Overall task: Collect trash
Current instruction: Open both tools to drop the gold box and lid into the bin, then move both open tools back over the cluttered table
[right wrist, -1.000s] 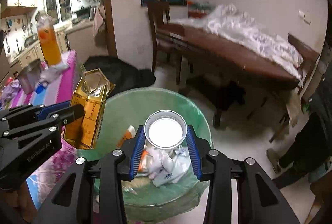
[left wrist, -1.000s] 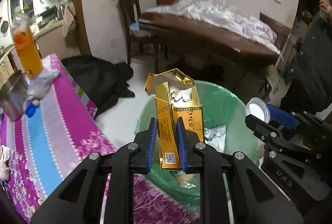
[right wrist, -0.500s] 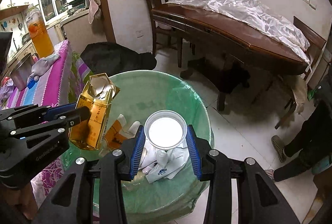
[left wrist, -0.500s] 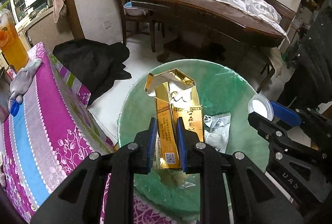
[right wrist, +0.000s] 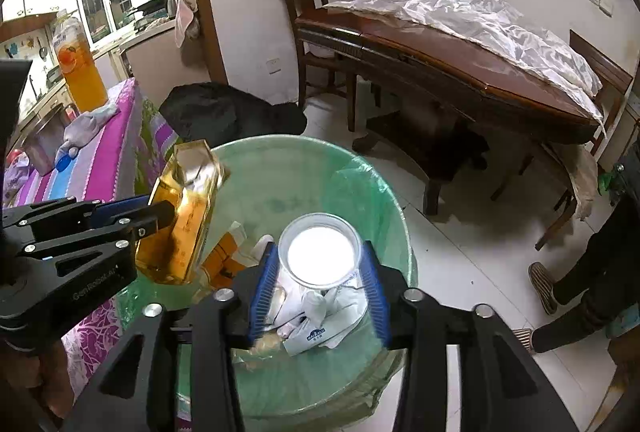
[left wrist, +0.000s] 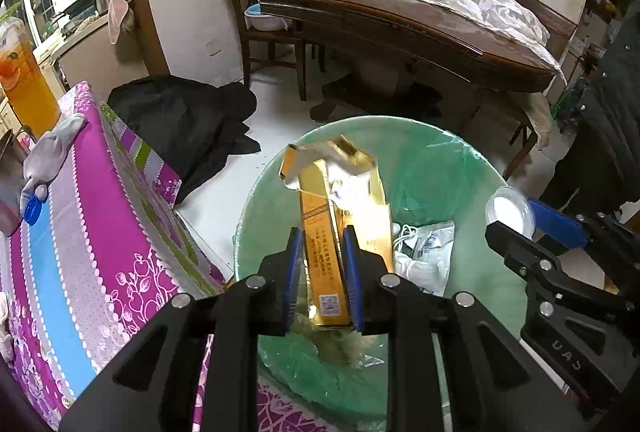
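A gold cigarette box (left wrist: 320,200), its torn top open, stands tilted and blurred between the blue pads of my left gripper (left wrist: 322,244). The jaws are opening and a thin gap shows beside the box. In the right wrist view the box (right wrist: 184,216) leans off the left gripper (right wrist: 156,208) over the bin. A white round lid (right wrist: 322,252) lies between the pads of my right gripper (right wrist: 319,252), whose jaws are opening too. The lid (left wrist: 508,210) also shows at the right gripper (left wrist: 516,220) in the left view. Both hang over a green-lined trash bin (left wrist: 440,160) (right wrist: 280,184).
White wrappers (left wrist: 424,248) lie in the bin. A table with a purple striped cloth (left wrist: 100,212) borders the bin on the left, with an orange drink bottle (left wrist: 24,84). Beyond are a black cloth heap (left wrist: 180,124), a wooden table (left wrist: 400,32) and a person's legs (right wrist: 580,272).
Both grippers have sunk closer over the bin. Both pairs of jaws have widened in the last half second, and the gold box has tipped over to one side.
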A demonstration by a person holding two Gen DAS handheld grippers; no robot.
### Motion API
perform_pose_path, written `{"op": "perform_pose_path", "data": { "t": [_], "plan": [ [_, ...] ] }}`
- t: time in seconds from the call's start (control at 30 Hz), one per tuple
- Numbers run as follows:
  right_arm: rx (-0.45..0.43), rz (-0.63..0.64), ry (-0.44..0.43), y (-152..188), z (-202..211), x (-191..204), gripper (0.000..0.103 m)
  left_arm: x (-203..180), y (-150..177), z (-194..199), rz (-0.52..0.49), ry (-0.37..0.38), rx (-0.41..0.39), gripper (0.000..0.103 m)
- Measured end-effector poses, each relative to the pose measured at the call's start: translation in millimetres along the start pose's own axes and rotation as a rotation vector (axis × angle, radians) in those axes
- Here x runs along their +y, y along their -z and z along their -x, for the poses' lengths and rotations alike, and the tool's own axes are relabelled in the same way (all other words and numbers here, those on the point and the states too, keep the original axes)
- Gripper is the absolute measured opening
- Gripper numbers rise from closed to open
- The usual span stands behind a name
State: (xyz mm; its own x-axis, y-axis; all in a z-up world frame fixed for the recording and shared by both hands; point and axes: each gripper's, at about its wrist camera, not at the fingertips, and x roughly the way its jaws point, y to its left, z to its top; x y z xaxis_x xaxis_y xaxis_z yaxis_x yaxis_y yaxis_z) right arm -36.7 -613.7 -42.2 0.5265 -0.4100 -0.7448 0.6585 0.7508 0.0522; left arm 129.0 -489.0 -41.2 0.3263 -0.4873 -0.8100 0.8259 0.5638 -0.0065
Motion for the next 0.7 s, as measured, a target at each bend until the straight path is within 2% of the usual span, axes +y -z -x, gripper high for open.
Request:
{"op": "perform_pose_path", "data": {
  "t": [0.03,0.07,0.1,0.6,0.7],
  "plan": [
    [-0.011,-0.006,0.000,-0.8,2.2,-1.9,0.066,1.0,0.1,-0.4,-0.001,-0.008,0.000,0.038],
    [-0.018,-0.011,0.003,-1.6,4.3,-3.8,0.066,1.9,-0.2,0.0,0.002,-0.012,-0.005,0.060],
    [-0.023,-0.015,0.004,-2.3,6.1,-5.3,0.066,2.2,-0.1,1.0,0.005,-0.019,-0.013,0.071],
    [-0.032,-0.017,0.004,3.4,14.5,-4.5,0.066,5.2,3.8,6.1,0.014,-0.020,-0.022,0.070],
    [-0.060,-0.015,0.000,4.3,24.1,-3.4,0.066,7.6,6.0,11.0,0.013,-0.020,-0.036,0.070]
  ]
}}
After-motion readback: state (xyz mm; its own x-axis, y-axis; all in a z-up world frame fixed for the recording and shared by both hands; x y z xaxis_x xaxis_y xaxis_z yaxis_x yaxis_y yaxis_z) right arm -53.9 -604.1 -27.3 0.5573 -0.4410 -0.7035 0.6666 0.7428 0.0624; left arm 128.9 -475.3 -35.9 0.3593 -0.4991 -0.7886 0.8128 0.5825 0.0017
